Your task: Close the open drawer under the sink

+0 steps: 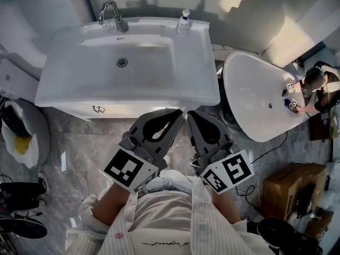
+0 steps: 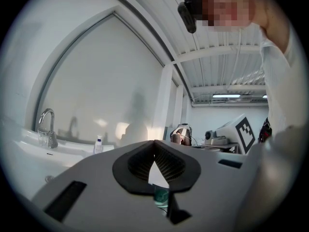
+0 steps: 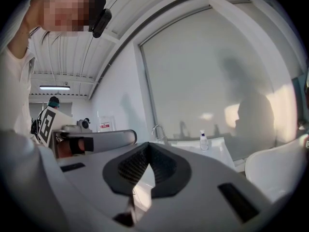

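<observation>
Person wears a pale striped shirt [image 1: 175,217]; left gripper [image 1: 180,114] and right gripper [image 1: 190,114] are grey with dark ribbed pads and black-and-white marker cubes [image 1: 130,169].

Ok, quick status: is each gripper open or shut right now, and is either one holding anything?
Left gripper: shut, tips together, nothing held.
Right gripper: shut, tips together, nothing held.

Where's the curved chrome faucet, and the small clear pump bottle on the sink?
Curved chrome faucet [image 1: 116,16]: head view, on its upright stem.
Small clear pump bottle [image 1: 183,25]: head view, on its body.
</observation>
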`<state>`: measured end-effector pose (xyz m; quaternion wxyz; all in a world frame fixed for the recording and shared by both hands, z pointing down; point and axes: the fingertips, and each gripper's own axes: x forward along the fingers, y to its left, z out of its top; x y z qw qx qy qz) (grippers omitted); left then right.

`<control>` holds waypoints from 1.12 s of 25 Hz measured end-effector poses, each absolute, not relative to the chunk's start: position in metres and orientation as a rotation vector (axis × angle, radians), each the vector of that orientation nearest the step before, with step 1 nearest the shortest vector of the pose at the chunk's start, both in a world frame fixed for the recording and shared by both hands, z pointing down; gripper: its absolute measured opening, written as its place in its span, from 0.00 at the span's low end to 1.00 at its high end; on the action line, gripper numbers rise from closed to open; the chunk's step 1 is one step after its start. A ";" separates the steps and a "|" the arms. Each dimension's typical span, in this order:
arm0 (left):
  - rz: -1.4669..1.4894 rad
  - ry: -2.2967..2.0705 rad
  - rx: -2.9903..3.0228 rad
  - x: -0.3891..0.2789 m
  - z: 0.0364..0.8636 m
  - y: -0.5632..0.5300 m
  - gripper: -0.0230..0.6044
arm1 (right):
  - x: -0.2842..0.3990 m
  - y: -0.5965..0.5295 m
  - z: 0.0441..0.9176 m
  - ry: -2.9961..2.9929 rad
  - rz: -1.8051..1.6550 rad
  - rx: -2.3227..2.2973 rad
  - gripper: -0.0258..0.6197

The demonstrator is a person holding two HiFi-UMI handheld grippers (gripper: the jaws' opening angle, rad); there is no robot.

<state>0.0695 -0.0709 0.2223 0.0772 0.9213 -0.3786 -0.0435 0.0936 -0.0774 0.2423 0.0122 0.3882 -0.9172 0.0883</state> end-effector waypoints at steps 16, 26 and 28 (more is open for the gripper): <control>-0.122 -1.090 2.741 0.071 0.220 -0.065 0.06 | 0.093 -0.072 0.245 -2.852 0.308 1.178 0.05; -0.073 -1.049 2.831 0.063 0.205 -0.075 0.06 | 0.097 -0.075 0.245 -2.847 0.331 1.188 0.05; -0.050 -1.030 2.840 0.062 0.204 -0.077 0.06 | 0.096 -0.076 0.246 -2.845 0.332 1.192 0.05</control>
